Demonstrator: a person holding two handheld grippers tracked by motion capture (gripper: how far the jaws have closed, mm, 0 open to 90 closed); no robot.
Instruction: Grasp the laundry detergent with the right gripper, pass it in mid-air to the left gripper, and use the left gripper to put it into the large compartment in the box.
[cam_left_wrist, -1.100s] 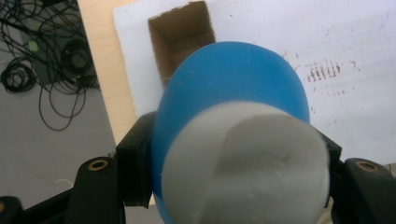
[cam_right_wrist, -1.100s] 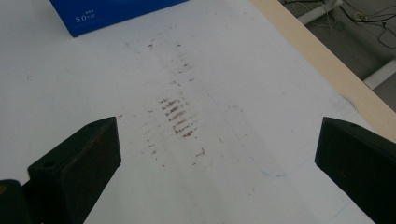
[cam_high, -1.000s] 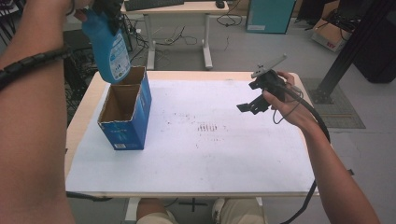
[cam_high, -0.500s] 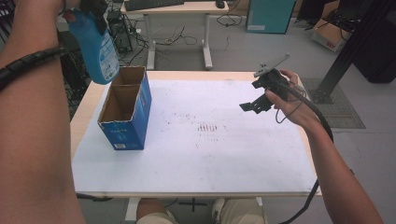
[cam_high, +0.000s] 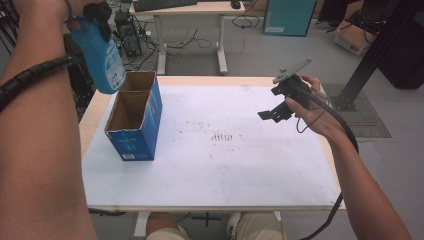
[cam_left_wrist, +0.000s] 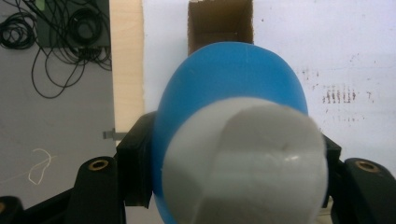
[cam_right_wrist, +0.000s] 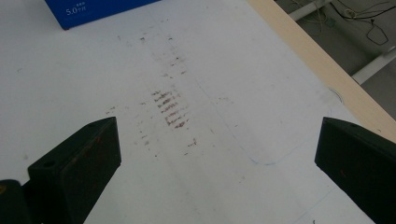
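I see a white table with dark scuff marks near its middle. Beyond the table's far edge stands a wooden desk. Right of that desk sit a teal cabinet and a cardboard box.

The high view looks forward and down from above the person's side, taking in the whole tabletop. The left gripper view looks straight down from well above, very close behind the blue bottle, onto the open box. The right gripper view looks down, low and close. All 3 share the smudged patch.
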